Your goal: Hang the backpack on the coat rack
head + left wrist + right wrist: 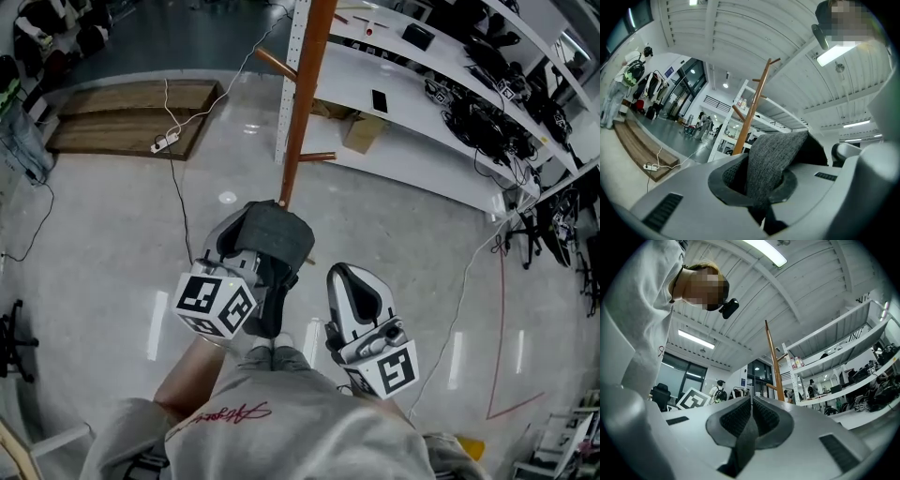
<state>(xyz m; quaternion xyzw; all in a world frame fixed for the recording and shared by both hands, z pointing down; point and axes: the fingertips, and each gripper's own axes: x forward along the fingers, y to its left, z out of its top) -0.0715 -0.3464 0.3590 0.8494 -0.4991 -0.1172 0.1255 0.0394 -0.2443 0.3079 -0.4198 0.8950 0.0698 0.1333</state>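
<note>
The wooden coat rack (305, 94) rises from the pale floor just ahead, with short pegs sticking out of its pole. It also appears as a brown pole in the left gripper view (750, 112) and the right gripper view (773, 362). My left gripper (251, 253) is shut on the grey backpack (277, 234), and the fabric drapes over its jaws with a dark part hanging below. In its own view a fold of the grey backpack fabric (773, 159) is pinched in the left gripper (764, 187). My right gripper (349, 274) is beside it, shut and holding nothing (750, 423).
White shelves (422, 103) holding dark gear run along the right behind the rack. A cardboard box (364, 131) lies under them. A wooden platform (131, 112) and a power strip (164, 142) with a cable are at the back left.
</note>
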